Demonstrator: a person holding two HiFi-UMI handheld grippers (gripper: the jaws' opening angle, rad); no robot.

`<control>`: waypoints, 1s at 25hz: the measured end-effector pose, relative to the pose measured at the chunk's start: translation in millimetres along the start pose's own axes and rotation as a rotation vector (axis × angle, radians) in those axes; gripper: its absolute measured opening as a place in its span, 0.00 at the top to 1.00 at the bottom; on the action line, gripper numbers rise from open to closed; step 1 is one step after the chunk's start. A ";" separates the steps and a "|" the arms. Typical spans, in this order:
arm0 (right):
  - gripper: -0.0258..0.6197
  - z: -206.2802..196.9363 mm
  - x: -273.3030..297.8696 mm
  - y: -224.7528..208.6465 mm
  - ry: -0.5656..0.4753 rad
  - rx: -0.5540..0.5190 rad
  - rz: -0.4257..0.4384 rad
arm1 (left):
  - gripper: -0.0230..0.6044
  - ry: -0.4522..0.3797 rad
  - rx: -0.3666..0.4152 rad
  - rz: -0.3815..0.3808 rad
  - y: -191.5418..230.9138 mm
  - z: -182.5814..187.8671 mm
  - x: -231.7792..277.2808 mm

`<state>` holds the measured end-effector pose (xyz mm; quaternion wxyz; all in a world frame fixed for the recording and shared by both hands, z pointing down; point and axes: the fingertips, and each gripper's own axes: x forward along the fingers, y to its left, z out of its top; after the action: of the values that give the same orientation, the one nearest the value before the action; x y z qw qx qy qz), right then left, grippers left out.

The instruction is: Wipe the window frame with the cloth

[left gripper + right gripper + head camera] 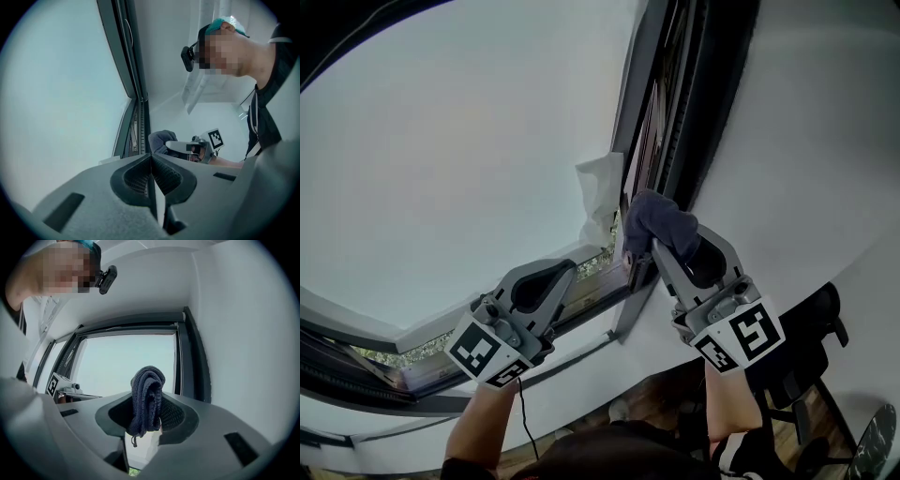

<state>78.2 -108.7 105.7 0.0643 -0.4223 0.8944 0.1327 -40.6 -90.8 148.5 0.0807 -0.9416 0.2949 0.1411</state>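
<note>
A bunched dark blue cloth (659, 220) is pinched in my right gripper (667, 251), which is shut on it and holds it against the lower part of the dark vertical window frame (661, 112). In the right gripper view the cloth (147, 397) stands up between the pads, with the frame (190, 357) just to its right. My left gripper (565, 274) is shut on nothing, low and to the left of the cloth, near the bottom rail. The left gripper view shows its pads meeting (151, 164), with the cloth (161, 140) and the right gripper (194, 147) beyond.
A white scrap of paper or film (602, 192) sticks out at the sash edge beside the cloth. Bright glass (450, 159) fills the left, a white wall (806, 141) the right. The bottom rail (403, 361) holds gritty debris. A chair (811, 361) stands on the floor below.
</note>
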 end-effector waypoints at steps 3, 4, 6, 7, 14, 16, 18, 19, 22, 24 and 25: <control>0.76 13.2 4.9 -8.1 -0.016 -0.026 -0.024 | 0.93 -0.006 0.007 -0.009 1.8 2.2 3.3; 0.76 17.8 6.5 -10.6 -0.022 -0.035 -0.032 | 0.93 -0.007 0.006 -0.011 2.9 2.5 4.1; 0.76 26.7 10.2 -15.2 -0.032 -0.052 -0.045 | 0.93 -0.012 0.007 -0.014 5.5 3.5 6.1; 0.76 30.7 12.1 -17.4 -0.036 -0.060 -0.051 | 0.93 -0.015 0.007 -0.017 6.7 4.1 7.5; 0.76 57.6 25.2 -33.5 -0.061 -0.112 -0.108 | 0.93 -0.029 -0.011 -0.023 15.0 2.0 13.3; 0.76 64.9 29.7 -39.4 -0.067 -0.130 -0.126 | 0.93 -0.033 -0.010 -0.027 16.7 1.2 15.9; 0.76 71.6 33.6 -44.7 -0.074 -0.143 -0.143 | 0.93 -0.032 -0.016 -0.028 18.9 -1.4 16.8; 0.76 75.2 35.1 -46.9 -0.079 -0.148 -0.151 | 0.93 -0.032 -0.020 -0.027 20.1 -2.9 16.7; 0.76 87.7 37.2 -51.8 -0.099 -0.162 -0.178 | 0.93 -0.033 -0.026 -0.027 23.0 -5.0 14.9; 0.76 97.1 37.2 -55.1 -0.117 -0.168 -0.200 | 0.93 -0.036 -0.028 -0.027 24.4 -5.1 12.8; 0.76 101.4 37.5 -57.3 -0.126 -0.168 -0.213 | 0.93 -0.037 -0.029 -0.027 25.5 -4.9 12.1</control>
<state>99.0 -141.6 -10.3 0.0983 -0.5094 0.8246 0.2258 -44.8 -119.1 147.5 0.0743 -0.9437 0.2787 0.1619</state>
